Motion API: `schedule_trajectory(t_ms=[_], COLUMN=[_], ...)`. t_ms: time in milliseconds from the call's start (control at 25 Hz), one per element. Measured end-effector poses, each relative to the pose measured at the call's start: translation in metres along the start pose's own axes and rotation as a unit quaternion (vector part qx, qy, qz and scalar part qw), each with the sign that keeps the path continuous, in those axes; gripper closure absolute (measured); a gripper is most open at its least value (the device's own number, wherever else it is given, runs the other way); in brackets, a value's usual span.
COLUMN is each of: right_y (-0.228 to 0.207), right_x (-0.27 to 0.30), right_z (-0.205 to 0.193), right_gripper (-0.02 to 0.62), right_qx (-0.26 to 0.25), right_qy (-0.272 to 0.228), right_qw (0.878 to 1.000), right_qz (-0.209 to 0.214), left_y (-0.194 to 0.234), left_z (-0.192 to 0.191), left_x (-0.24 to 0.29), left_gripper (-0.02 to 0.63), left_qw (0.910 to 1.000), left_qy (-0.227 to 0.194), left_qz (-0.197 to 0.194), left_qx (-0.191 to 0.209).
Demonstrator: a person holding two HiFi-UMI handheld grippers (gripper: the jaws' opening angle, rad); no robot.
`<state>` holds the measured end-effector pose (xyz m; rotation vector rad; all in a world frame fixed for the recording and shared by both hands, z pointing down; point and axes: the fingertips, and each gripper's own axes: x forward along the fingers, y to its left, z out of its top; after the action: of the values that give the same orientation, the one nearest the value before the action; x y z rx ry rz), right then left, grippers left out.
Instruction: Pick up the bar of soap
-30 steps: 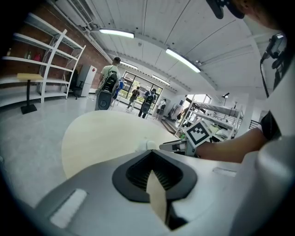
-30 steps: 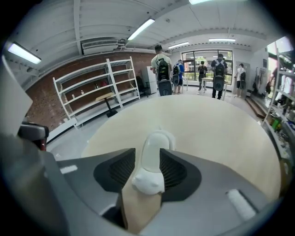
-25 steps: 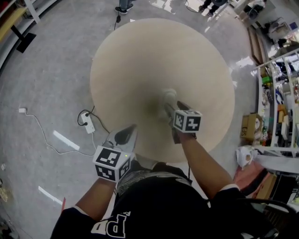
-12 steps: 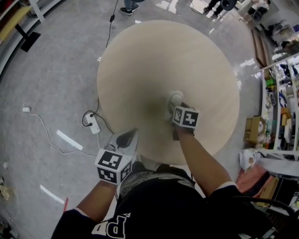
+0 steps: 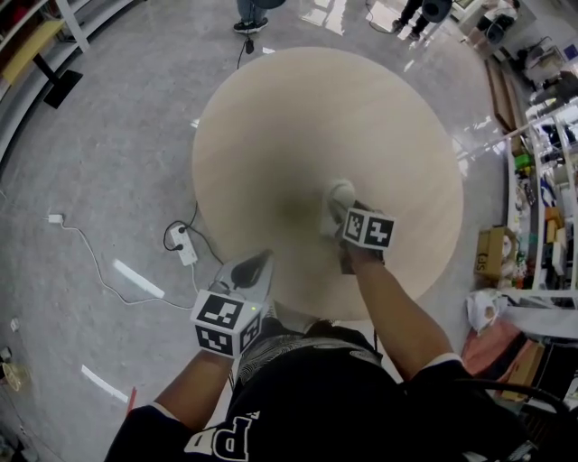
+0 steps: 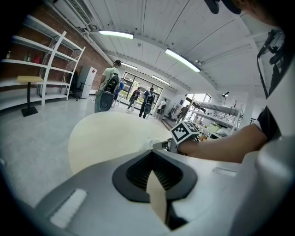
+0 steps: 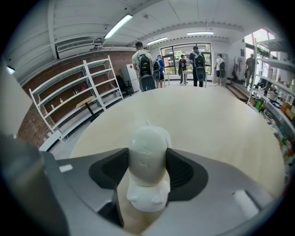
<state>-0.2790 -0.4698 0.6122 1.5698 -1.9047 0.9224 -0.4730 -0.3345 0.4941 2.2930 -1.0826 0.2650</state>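
Centre of head view: round table [image 5: 289,117].
Just off its centre, toward 5 o'clock: bar of soap [image 5: 341,189], between the jaws of right gripper [image 5: 340,206], touched on both sides, jaws just drawn closer; arm reaching in from 6 o'clock.
At the 7 o'clock rim: left gripper [image 5: 262,259], tips over the table edge, rest outside it, well apart from the soap.
On the floor at 8 o'clock, near the rim: power strip [image 5: 185,245].
Farther out, 9 o'clock: cable [image 5: 86,257].
At 3 o'clock, off the table: shelving [image 5: 542,171].
At 4 o'clock, before the shelving: cardboard box [image 5: 492,253].
Beyond the far rim, 11 and 1 o'clock: people [image 5: 248,11].
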Motion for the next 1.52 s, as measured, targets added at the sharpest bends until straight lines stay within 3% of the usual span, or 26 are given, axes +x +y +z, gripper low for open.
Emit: schedule_trajectory(t_ms=[240, 600, 880, 1000, 1120, 1240, 1400, 1520], right_y=[0.006, 0.018, 0.014, 0.009, -0.005, -0.024, -0.046, -0.068], right_x=[-0.037, -0.123, -0.218, -0.248, -0.275, -0.298, -0.319, -0.335], right_z=[0.011, 0.021, 0.028, 0.023, 0.012, -0.001, -0.031, -0.057], right_gripper=[0.336, 0.336, 0.336, 0.336, 0.336, 0.336, 0.336, 0.336], right_qx=[0.008, 0.02, 0.086, 0.078, 0.055, 0.045, 0.037, 0.024], right_qy=[-0.032, -0.085, -0.126, -0.135, -0.137, -0.139, -0.13, -0.115], right_qw=[0.999, 0.984, 0.948, 0.937, 0.928, 0.922, 0.92, 0.922], right_qz=[0.041, 0.153, 0.279, 0.313, 0.342, 0.358, 0.367, 0.369], left_y=[-0.021, -0.057, -0.073, -0.081, -0.097, -0.128, -0.168, -0.206], left_z=[-0.002, 0.005, 0.037, 0.045, 0.045, 0.03, -0.005, -0.027], left_x=[0.009, 0.008, -0.009, -0.021, -0.025, -0.021, -0.016, -0.011], left_gripper=[0.598, 0.598, 0.598, 0.598, 0.598, 0.598, 0.598, 0.598], left_qw=[0.9998, 0.9993, 0.9945, 0.9903, 0.9851, 0.9856, 0.9863, 0.9856], left_qy=[0.002, -0.02, -0.075, -0.094, -0.119, -0.123, -0.118, -0.118], left_qz=[-0.015, -0.002, 0.061, 0.088, 0.116, 0.114, 0.107, 0.113], left_qx=[0.013, 0.033, 0.04, 0.053, 0.044, 0.024, -0.044, -0.043])
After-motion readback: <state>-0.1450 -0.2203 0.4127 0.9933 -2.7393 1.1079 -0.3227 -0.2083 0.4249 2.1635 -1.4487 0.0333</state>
